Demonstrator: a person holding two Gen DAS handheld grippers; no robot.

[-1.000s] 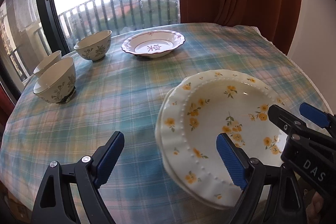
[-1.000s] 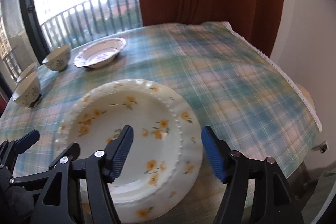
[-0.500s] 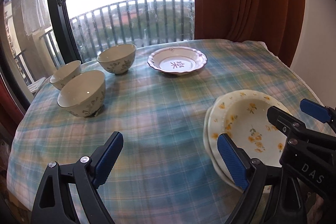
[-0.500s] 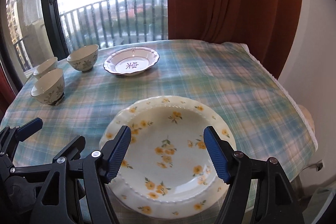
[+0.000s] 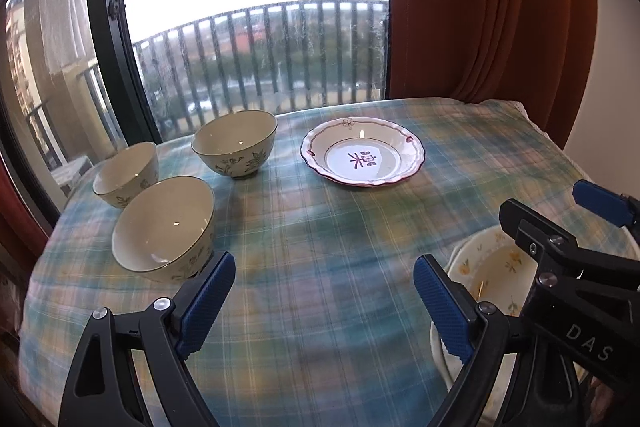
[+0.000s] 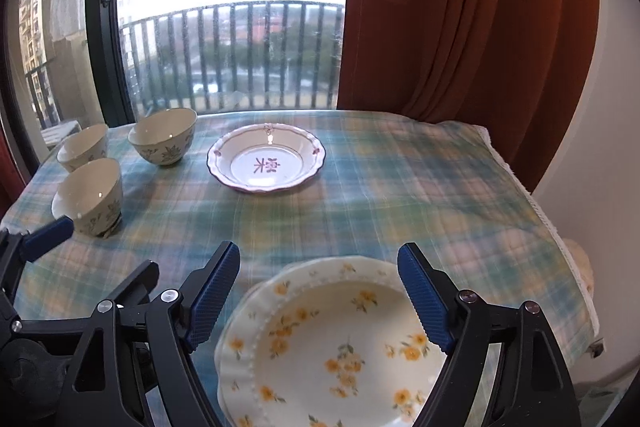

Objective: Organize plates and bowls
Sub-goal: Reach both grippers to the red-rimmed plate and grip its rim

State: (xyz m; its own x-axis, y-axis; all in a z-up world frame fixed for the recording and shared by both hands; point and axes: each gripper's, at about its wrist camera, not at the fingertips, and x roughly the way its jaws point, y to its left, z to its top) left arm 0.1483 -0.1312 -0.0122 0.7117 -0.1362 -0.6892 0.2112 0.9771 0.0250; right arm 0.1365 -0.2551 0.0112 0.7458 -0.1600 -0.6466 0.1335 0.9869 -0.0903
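A stack of cream plates with yellow flowers (image 6: 336,343) lies at the table's near edge, also in the left wrist view (image 5: 492,267). A white plate with a purple rim (image 5: 362,157) (image 6: 266,157) lies at the back. Three cream floral bowls stand at the left: one near (image 5: 164,227) (image 6: 90,195), one far left (image 5: 126,173) (image 6: 82,147), one at the back (image 5: 236,143) (image 6: 164,135). My left gripper (image 5: 324,303) is open and empty above the cloth. My right gripper (image 6: 320,299) is open and empty above the flowered plates.
The table has a blue-green plaid cloth (image 5: 320,227). A window with a balcony railing (image 5: 260,55) is behind it. An orange curtain (image 5: 480,7) hangs at the back right. The table's right edge (image 6: 560,239) drops off beside a white wall.
Both grippers have pulled back and up from the flowered plates. The plates now sit low in both views and more of the table shows. Both grippers stay open.
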